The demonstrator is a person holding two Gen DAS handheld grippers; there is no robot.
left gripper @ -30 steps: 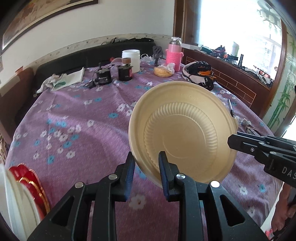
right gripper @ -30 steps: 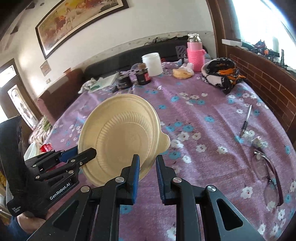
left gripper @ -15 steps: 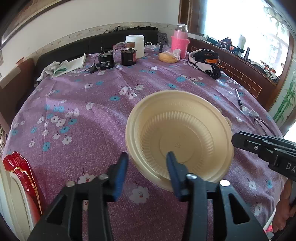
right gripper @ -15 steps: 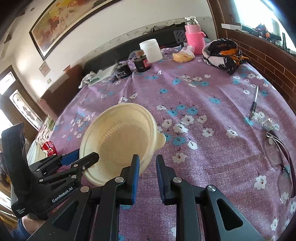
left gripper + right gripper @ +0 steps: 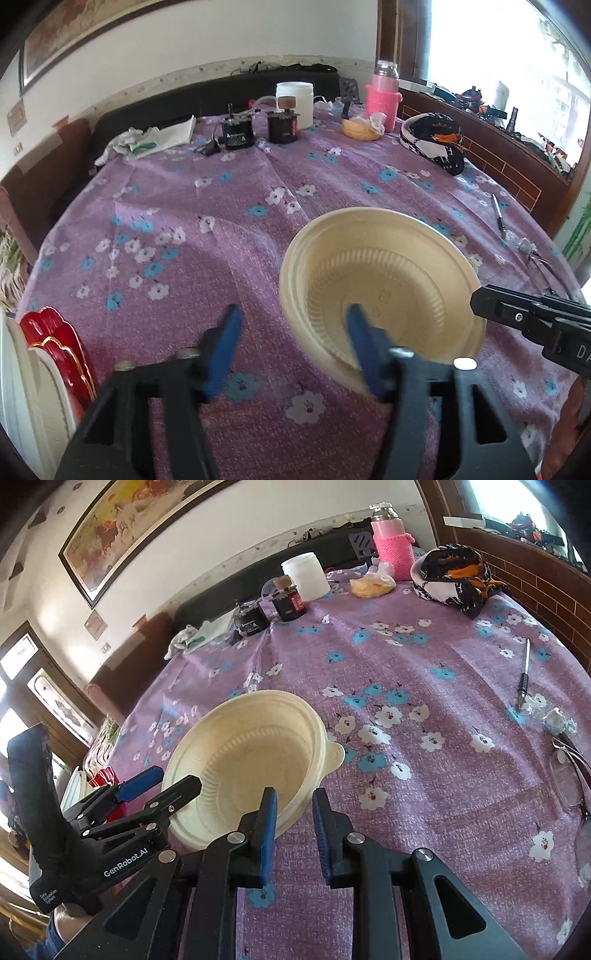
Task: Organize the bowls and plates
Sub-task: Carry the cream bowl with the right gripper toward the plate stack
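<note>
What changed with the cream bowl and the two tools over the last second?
The left tool opened and let go of the cream bowl, which tipped from nearly upright to leaning flatter over the purple tablecloth. The right tool kept its grip on the bowl's rim. The clutter at the far edge stayed put.

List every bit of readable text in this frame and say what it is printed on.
"GenRobot.AI": side of the left gripper.
"DA", cut off at the picture's edge: body of the right gripper.
Small white print low on the left gripper's handle: too small to read.
Black jar labels: blurred.
</note>
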